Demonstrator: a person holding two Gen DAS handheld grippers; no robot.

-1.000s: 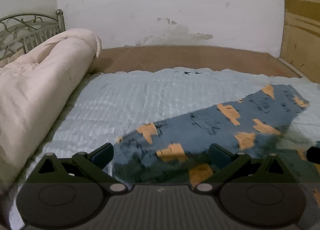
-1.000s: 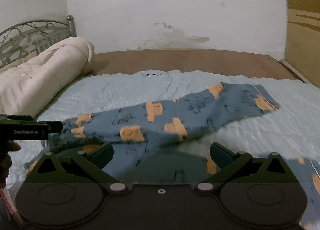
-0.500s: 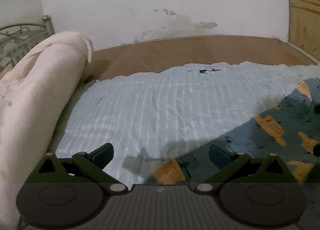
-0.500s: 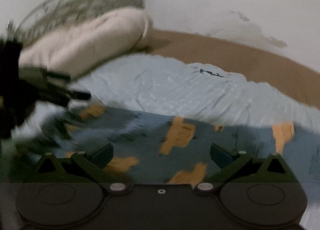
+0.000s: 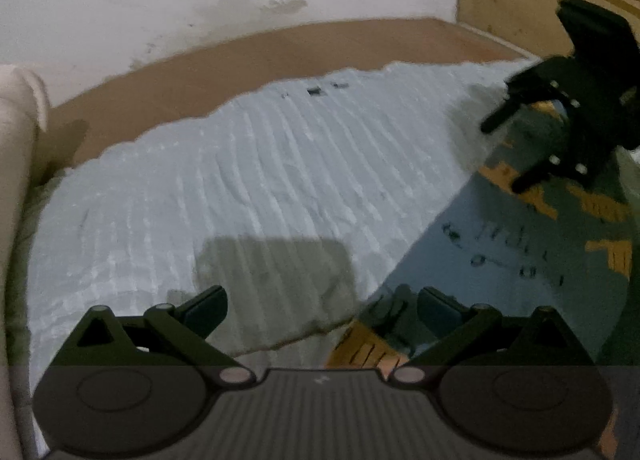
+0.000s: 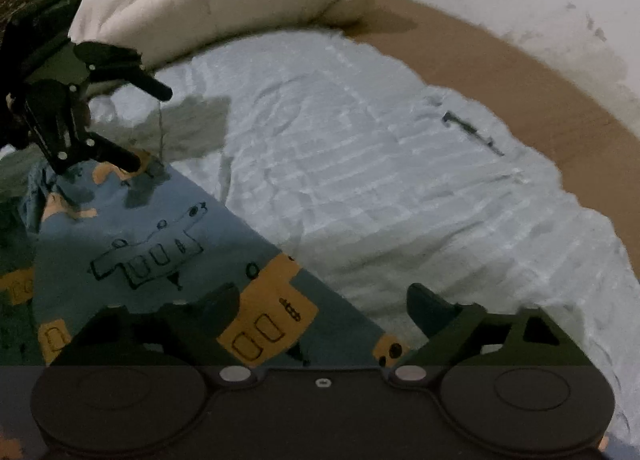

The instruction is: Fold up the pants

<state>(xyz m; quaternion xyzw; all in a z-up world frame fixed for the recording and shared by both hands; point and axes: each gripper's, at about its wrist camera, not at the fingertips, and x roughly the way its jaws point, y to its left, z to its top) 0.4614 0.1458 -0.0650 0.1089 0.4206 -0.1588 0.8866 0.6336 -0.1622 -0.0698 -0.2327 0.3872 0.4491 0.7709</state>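
pants (image 6: 132, 244): flat on bed's pale blue sheet (image 6: 360, 164) | left gripper (image 5: 320, 312): jaws apart, over pants' edge, nothing pinched | right gripper (image 6: 320, 308): jaws closing, pants' edge between, pads clear

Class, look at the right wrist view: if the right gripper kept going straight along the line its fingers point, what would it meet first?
Most likely the blue pants: their orange-patched edge lies between the closing, still empty jaws of the right gripper, with the pale bedspread just beyond. Depth is uncertain, so it might land on the bedspread.
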